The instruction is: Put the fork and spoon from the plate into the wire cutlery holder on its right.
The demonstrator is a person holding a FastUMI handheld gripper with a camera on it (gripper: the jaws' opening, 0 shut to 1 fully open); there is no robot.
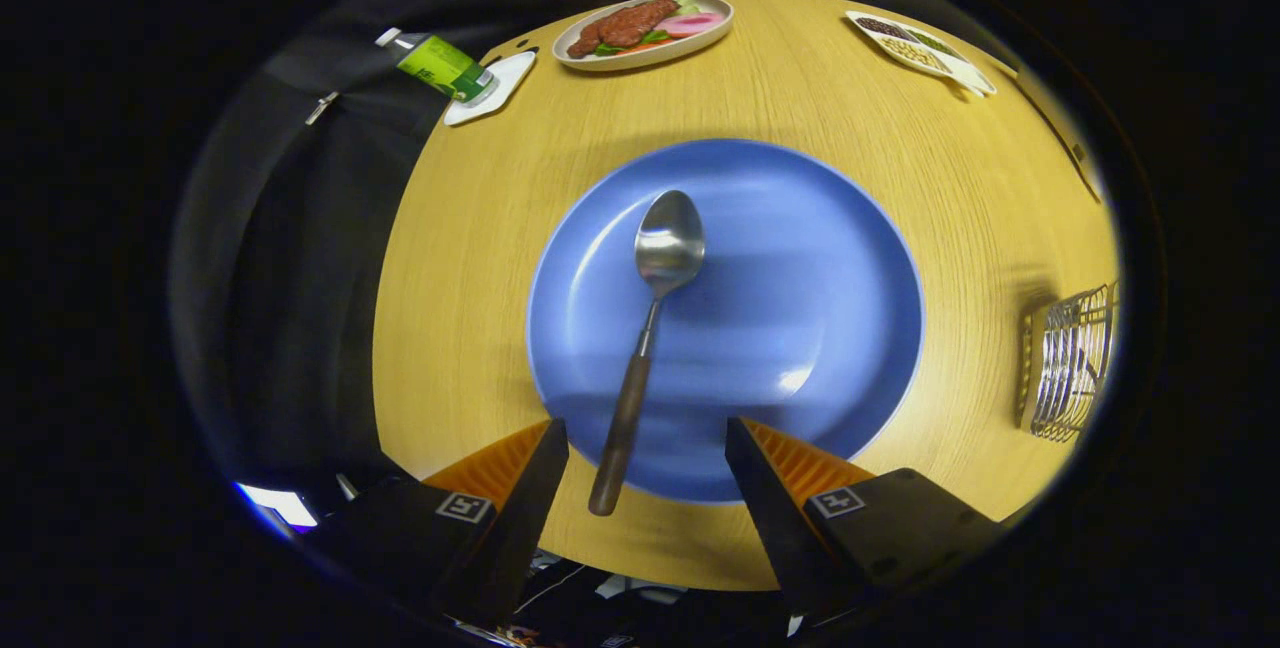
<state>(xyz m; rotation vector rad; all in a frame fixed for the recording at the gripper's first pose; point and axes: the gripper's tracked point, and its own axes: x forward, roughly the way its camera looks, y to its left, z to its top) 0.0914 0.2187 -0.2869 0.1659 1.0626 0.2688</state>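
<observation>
Steel-bowled spoon, dark wooden handle: lies left of centre on blue plate, handle end between wide-apart gripper fingers. Likely light, rigid, slippery bowl; grip the handle. Wire cutlery holder, far right.

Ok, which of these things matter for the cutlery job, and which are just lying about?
Job: spoon on the blue plate, handle between the open tongs; wire cutlery holder right of the plate.

Lying about: food plate, bottle on a white coaster, snack tray.
</observation>
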